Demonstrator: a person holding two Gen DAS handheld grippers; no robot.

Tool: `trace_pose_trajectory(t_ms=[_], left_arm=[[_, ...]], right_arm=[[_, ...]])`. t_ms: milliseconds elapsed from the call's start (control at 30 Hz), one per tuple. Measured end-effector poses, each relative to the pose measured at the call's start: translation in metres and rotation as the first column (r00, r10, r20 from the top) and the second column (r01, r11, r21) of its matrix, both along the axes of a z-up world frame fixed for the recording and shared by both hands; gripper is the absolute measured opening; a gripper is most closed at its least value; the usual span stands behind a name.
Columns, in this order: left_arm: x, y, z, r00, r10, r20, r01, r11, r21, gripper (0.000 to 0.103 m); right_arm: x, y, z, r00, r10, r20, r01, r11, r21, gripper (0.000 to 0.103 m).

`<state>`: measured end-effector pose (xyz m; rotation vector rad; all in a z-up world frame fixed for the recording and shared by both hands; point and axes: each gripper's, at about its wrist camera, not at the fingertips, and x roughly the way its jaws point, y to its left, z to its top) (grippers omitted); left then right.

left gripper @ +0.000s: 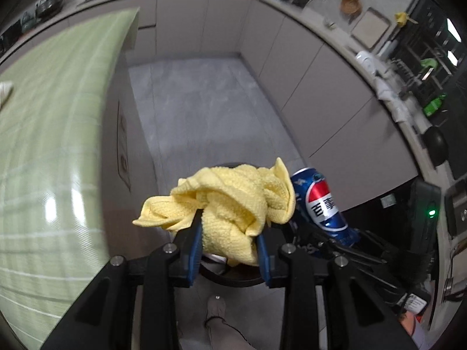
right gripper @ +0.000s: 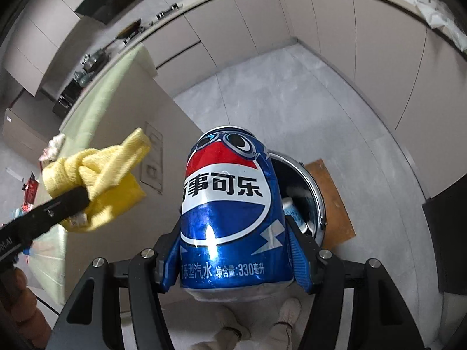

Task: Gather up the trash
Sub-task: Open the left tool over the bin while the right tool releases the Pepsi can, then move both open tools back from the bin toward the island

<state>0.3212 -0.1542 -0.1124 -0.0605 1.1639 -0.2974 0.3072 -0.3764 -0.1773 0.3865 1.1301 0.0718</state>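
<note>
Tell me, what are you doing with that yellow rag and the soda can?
It's trash pickup. The left gripper has its jaws shut on a crumpled yellow cloth, and the right gripper has its jaws shut on a blue Pepsi can. Both are held up over a round metal bin on the kitchen floor. Another can already lies inside it.

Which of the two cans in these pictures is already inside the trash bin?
The smaller can, seen only in part low inside the metal bin. The Pepsi can is clamped in the right gripper above it.
</note>
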Motion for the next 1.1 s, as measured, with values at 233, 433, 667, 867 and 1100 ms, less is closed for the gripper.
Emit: trace_pose_trajectory(t_ms=[233,433,667,867,1100], left_arm=[[0.009,-0.016,-0.039,0.998,0.038,-0.039,-0.034,0.993,0.117,0.037],[0.020,-0.024,-0.054,0.995,0.070,-0.065,-0.058,0.984,0.167,0.048],[0.017,-0.023,-0.014,0.995,0.096,-0.004,-0.094,0.985,0.143,0.056],[0.006,-0.008,0.033,0.994,0.102,0.043,-0.105,0.991,0.082,0.056],[-0.019,0.027,0.076,0.993,0.088,0.082,-0.090,0.996,0.017,0.057]], right_arm=[[0.016,-0.014,-0.032,0.998,0.052,-0.047,-0.052,0.999,0.007,0.065],[0.025,-0.024,-0.049,0.996,0.060,-0.059,-0.060,0.998,0.002,0.070],[0.018,-0.039,-0.015,0.999,0.027,0.025,-0.027,1.000,-0.008,0.070],[0.012,-0.033,0.022,0.995,0.025,0.094,-0.026,1.000,0.007,0.070],[0.005,-0.007,0.067,0.987,0.007,0.159,-0.013,0.999,0.034,0.070]])
